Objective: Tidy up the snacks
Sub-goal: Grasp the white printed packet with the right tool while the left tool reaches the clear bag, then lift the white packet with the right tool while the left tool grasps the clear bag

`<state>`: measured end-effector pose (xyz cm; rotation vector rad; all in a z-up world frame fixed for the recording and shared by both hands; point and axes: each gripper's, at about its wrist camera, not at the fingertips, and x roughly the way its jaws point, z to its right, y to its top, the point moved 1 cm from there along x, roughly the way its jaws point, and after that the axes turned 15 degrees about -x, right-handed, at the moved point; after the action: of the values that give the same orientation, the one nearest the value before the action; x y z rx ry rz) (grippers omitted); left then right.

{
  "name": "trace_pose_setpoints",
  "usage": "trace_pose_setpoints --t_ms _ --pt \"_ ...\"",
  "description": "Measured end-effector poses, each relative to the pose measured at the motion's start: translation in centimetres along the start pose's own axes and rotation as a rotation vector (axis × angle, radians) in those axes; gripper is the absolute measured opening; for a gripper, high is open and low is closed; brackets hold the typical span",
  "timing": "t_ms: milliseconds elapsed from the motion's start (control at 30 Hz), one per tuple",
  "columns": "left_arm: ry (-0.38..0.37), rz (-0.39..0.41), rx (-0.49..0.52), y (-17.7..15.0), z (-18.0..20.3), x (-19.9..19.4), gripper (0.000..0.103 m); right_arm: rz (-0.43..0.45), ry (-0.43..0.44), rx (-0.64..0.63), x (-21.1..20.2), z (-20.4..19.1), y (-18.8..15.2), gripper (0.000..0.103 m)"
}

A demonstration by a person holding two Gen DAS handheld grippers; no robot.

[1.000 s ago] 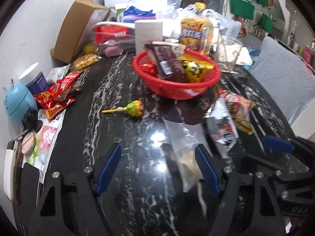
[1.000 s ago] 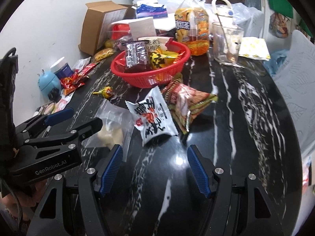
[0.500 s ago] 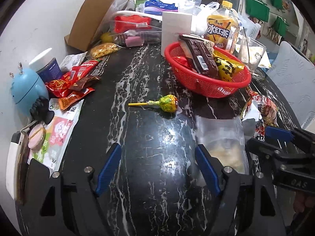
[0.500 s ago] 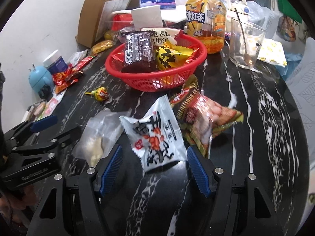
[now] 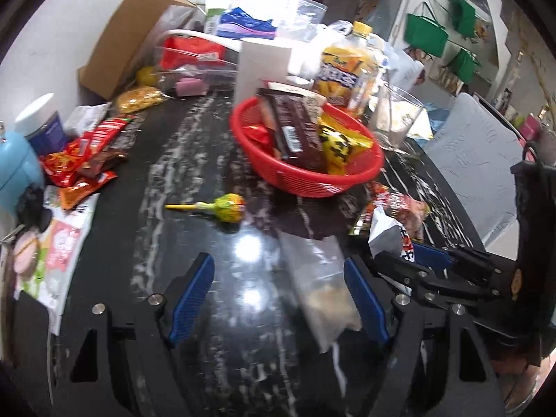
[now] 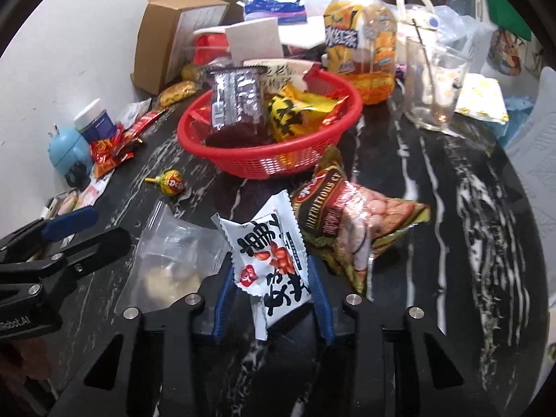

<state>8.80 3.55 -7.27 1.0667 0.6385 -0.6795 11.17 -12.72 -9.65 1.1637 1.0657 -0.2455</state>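
While the left claw gapes empty at lower centre, the right claw, just closing, clamps a white snack packet.

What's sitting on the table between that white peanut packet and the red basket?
Nothing: in the right wrist view, bare black marble separates the white peanut packet, pinched in the right gripper, from the red basket. The brown snack bag lies beside that gap.

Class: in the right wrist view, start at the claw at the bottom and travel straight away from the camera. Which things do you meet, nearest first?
Right claw shut on the white peanut packet → red basket heaped with snacks → white card standing behind it → blue and white packets at the back.
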Motion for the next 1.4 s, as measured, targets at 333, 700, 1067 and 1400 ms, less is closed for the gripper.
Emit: trace_pose_setpoints --t_ms 333,700,1067,1400 --pt "0.077 -0.051 0.085 -1.6 2.6 3.9 0.076 -0.028 -0.021 0.052 -2.9 1.8 -3.2 0.039" --pt "0.028 -0.120 0.137 -3.8 3.2 2.5 0.039 -0.026 0.035 0.084 -4.0 1.6 -5.0 0.040" --pt "0.048 -0.152 0.180 -8.0 2.1 -1.0 0.039 -0.043 -0.012 0.048 -5.9 -1.0 -7.5 0.040" --pt "0.044 -0.196 0.158 -9.7 0.6 -2.0 0.039 -0.087 0.042 0.031 -6.4 -3.6 -9.0 0.047"
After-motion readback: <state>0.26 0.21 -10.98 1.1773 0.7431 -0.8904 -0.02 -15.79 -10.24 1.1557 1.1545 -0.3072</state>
